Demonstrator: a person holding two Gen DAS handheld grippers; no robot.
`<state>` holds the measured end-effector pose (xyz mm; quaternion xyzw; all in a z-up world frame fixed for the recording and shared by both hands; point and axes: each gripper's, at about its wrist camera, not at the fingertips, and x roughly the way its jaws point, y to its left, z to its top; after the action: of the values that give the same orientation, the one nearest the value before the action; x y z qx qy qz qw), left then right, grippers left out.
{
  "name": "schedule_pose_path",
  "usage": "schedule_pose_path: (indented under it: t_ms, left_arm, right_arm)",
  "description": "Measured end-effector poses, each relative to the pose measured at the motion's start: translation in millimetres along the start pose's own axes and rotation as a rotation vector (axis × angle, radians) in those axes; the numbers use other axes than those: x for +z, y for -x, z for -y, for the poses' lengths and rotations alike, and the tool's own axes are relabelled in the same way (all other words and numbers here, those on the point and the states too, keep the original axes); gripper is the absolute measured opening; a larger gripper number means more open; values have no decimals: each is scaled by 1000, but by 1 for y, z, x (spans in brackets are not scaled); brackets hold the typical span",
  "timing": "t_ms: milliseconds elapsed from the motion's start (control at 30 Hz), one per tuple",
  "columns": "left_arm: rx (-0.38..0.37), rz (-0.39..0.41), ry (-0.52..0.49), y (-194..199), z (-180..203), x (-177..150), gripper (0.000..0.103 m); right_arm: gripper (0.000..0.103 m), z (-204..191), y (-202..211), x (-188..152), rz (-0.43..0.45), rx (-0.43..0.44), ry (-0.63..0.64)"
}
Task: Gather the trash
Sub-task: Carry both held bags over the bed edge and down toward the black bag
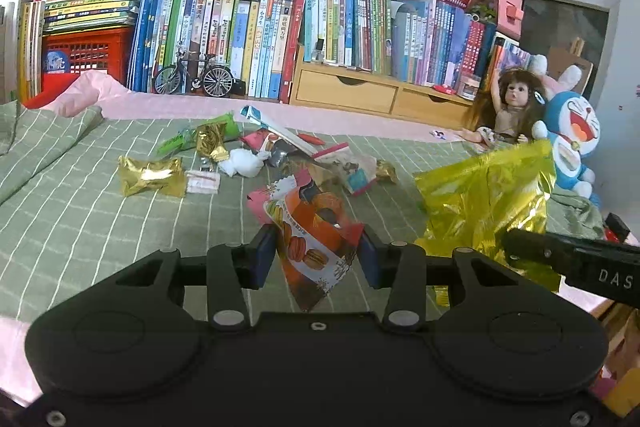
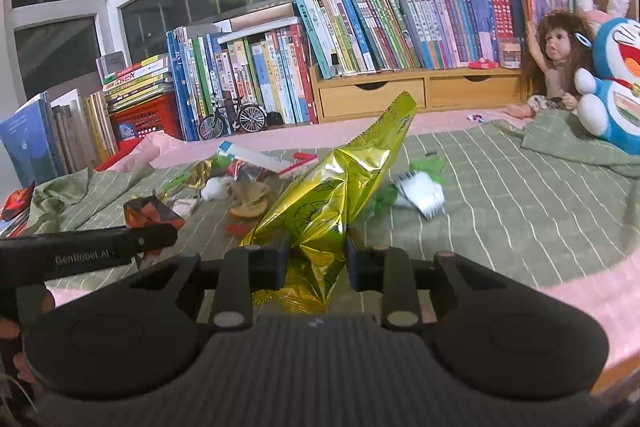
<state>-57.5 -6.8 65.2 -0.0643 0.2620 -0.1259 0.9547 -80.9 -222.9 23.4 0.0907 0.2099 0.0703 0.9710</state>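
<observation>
Both grippers hold trash above my green striped blanket (image 1: 60, 195): my left gripper (image 1: 316, 259) is clamped on an orange macaron wrapper (image 1: 312, 239), my right gripper (image 2: 314, 261) pinches a crumpled yellow foil bag (image 2: 332, 195). More wrappers lie scattered just beyond, among them a gold packet (image 1: 152, 175) and a white wad (image 1: 244, 163). Books (image 1: 240, 39) line the window behind; a doll (image 1: 510, 107) sits far right.

Black left gripper (image 1: 316, 259) with blue-padded jaws, silver screws, white lettering.
</observation>
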Motion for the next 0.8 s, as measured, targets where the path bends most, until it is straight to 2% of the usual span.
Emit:
schedule_pose_path:
  t_ms: [133, 367, 600, 800]
  left_arm:
    - [-23, -9, -10, 17, -1, -10, 42]
    - [-54, -31, -31, 44, -3, -30, 42]
    - [-90, -92, -57, 69, -5, -56, 42]
    - [-107, -164, -87, 86, -5, -84, 42]
  right_arm:
    - [31, 0, 17, -15, -32, 13, -58]
    - [31, -12, 43, -36, -97, 26, -41]
    - [27, -25, 66, -60, -238, 80, -9]
    - [27, -34, 71, -87, -358, 91, 15]
